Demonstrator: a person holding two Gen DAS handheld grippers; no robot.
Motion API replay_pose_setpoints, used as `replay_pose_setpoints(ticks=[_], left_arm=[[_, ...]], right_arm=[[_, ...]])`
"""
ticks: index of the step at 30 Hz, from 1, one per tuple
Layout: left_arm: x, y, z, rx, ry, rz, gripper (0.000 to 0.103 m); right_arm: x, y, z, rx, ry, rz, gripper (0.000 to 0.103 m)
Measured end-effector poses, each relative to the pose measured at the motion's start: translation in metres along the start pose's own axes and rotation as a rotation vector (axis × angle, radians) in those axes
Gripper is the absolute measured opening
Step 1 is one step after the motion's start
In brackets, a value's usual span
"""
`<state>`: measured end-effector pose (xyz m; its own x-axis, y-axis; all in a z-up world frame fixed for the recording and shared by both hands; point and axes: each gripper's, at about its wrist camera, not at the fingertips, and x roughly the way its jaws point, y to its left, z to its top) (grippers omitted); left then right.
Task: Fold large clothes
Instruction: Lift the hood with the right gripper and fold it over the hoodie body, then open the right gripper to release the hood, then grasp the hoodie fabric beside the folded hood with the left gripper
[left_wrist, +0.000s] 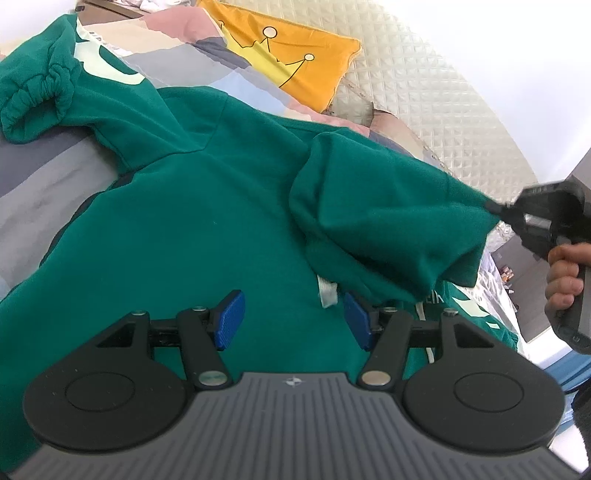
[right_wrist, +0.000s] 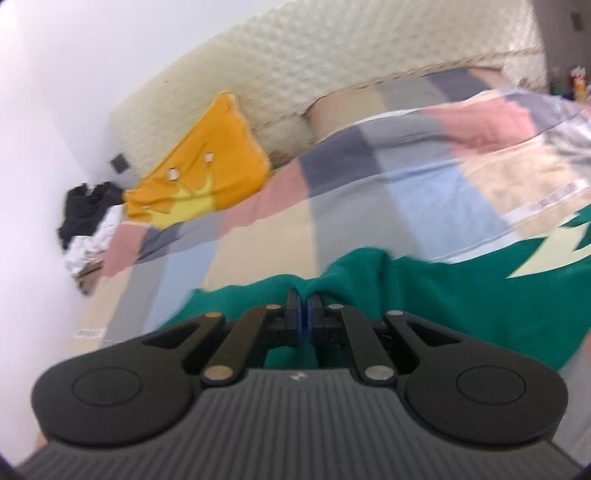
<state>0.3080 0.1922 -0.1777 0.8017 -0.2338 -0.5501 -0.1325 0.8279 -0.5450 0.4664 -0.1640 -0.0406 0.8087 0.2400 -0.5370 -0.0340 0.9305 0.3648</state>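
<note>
A green sweatshirt (left_wrist: 207, 206) lies spread flat on a patchwork quilt (right_wrist: 332, 192), below an orange crown pillow (left_wrist: 295, 59) that leans on the cream quilted headboard (left_wrist: 424, 96). The left gripper (left_wrist: 293, 319) hovers low over the sweatshirt's body, its blue pads (left_wrist: 231, 319) parted with only flat green cloth beneath the gap; a small white label (left_wrist: 327, 293) sits just beyond the right pad. Nothing is pinched there. The right gripper (right_wrist: 305, 317), held by a hand (left_wrist: 563, 277), is clenched on the end of one sleeve (left_wrist: 391, 221), a thin fold of green cloth caught between its pads. That sleeve is lifted off the quilt and stretched taut away from the sweatshirt's body. The other sleeve's gathered cuff (left_wrist: 33, 99) rests on the quilt, on the side away from the pillow.
</note>
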Motion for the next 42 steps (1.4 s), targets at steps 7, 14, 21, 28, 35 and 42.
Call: replay_pose_setpoints(ticks=[7,14,21,28,35,42], left_arm=[[0.002,-0.003,-0.002,0.016,0.01,0.011,0.065],[0.018,-0.008,-0.007,0.062,0.035,0.015,0.065],[0.043,-0.026,-0.005,0.125,-0.003,0.008,0.065],[0.054,-0.035,0.001,0.096,-0.05,-0.093,0.07],[0.063,-0.036,0.009,-0.039,-0.025,-0.247,0.077],[0.094,-0.04,0.006,-0.119,0.04,-0.301,0.075]], right_arm=[[0.041,-0.03,-0.075,-0.029,0.198,-0.059,0.006],[0.048,-0.031,-0.116,-0.117,0.165,-0.063,0.008],[0.018,-0.051,-0.121,0.003,0.07,0.052,0.059],[0.004,-0.057,-0.132,0.193,0.068,0.13,0.062],[0.02,-0.105,-0.149,0.596,0.093,0.144,0.061],[0.012,-0.121,-0.16,0.771,0.032,0.048,0.032]])
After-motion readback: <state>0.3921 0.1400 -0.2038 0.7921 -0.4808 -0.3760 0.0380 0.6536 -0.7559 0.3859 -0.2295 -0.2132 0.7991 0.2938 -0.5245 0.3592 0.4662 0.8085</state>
